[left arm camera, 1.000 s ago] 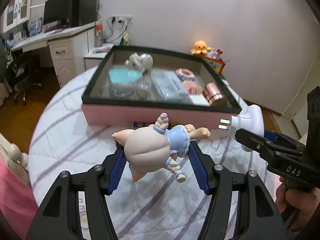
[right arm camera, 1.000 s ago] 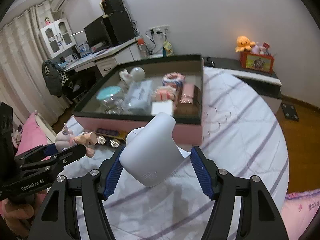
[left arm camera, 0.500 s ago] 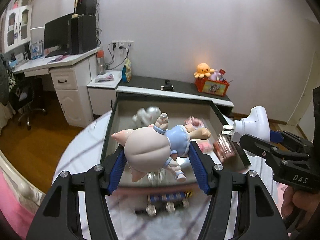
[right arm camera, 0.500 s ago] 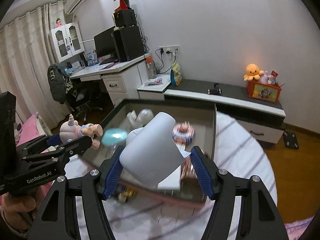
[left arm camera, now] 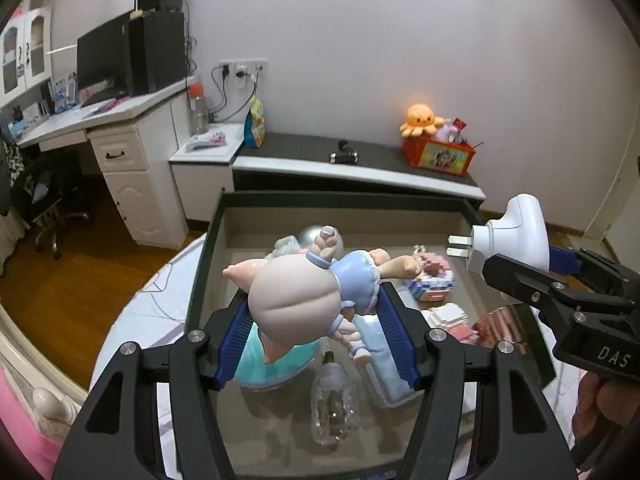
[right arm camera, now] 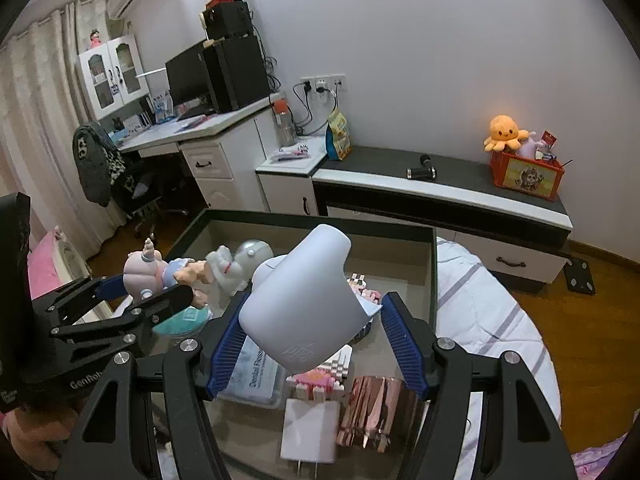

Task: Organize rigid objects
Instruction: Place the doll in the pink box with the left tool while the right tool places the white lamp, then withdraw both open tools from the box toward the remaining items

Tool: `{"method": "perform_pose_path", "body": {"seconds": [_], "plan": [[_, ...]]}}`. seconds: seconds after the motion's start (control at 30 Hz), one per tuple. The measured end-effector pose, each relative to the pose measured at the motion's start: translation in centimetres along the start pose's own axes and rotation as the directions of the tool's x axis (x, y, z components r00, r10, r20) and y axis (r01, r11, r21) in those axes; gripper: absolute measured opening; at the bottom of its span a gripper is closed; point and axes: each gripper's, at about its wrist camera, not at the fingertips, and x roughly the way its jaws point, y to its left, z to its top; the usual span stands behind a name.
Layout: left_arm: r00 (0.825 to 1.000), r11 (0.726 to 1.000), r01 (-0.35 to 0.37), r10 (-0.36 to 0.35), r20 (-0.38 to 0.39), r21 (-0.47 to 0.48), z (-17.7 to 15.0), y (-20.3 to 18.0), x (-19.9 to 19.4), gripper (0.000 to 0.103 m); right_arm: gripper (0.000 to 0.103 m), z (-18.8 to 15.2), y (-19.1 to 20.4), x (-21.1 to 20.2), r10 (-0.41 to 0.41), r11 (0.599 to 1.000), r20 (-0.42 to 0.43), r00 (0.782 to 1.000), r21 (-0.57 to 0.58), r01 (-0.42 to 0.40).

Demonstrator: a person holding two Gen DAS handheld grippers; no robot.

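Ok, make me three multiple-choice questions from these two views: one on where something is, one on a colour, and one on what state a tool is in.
1. Where is the white plug?
A. Held over the box
B. Lying on the wooden floor
C. On the desk by the monitor

2. What colour is the plush octopus on the red crate?
A. Green
B. Orange
C. Black

3. What state is the left tool in?
A. Open and empty
B. Shut on the doll
C. Lying inside the box

Answers:
1. A: in the right wrist view the plug sits between the right tool's pads, with the box's contents below it.
2. B: it is plainly orange in both views.
3. B: in the left wrist view the blue pads press on both sides of the doll.
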Motion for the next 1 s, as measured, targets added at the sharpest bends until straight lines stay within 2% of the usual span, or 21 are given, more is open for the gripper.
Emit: {"method": "perform_pose_path", "body": {"seconds": [0.03,0.07,0.1,0.13,0.17,0.23,0.3,0.33,0.53,1.0], "plan": [[1.000,1.000,-0.008,0.008,-0.012,0.003,0.0,0.0,0.5,0.066,0.068,0.0,0.0,0.3,-0.005,1.000,-0.005,1.000,0.000,0.005],[1.000,1.000,-0.015,0.016,-0.024,0.015,0.0,-0.1,0.9,0.081,0.069,-0.1,0.0,0.8,-0.014,1.000,-0.012,1.000,-0.003,0.014],[0.999,0.999,-0.028,0.029,-0.026,0.022,0.1,-0.1,1.1,0.089,0.071,-0.2,0.0,1.2,-0.020,1.000,-0.024,0.999,-0.006,0.020],[0.999,0.999,-0.047,0.047,-0.016,0.024,0.0,0.0,0.9,0.097,0.081,-0.2,0.0,1.5,-0.025,1.000,-0.031,0.999,-0.005,0.025],[0.998,0.997,-0.069,0.069,0.000,0.023,-0.1,0.1,0.5,0.099,0.084,-0.5,-0.2,1.6,-0.027,1.000,-0.031,0.999,0.006,0.028],[0.999,0.999,-0.050,0.050,0.019,0.016,-0.3,0.4,-0.2,0.103,0.086,-0.8,-0.6,1.6,-0.028,0.999,-0.037,0.999,0.030,0.030],[0.998,0.999,-0.052,0.052,0.040,0.004,-0.8,0.7,-1.3,0.103,0.093,-1.2,-1.0,1.5,-0.048,0.997,-0.049,0.998,0.061,0.051],[0.998,0.999,-0.053,0.053,0.046,0.003,-1.0,0.7,-1.7,0.103,0.103,-1.4,-1.1,1.3,-0.052,0.996,-0.049,0.997,0.073,0.055],[0.997,0.999,-0.043,0.045,0.068,-0.031,-2.8,1.2,-4.5,0.103,0.103,-2.2,-1.1,-1.6,-0.029,0.991,0.009,1.000,0.133,0.028],[0.997,0.998,-0.022,0.025,0.071,-0.054,-8.4,0.4,-10.8,0.103,0.103,-5.9,1.9,-7.8,-0.031,0.988,0.058,0.998,0.153,0.022]]}}
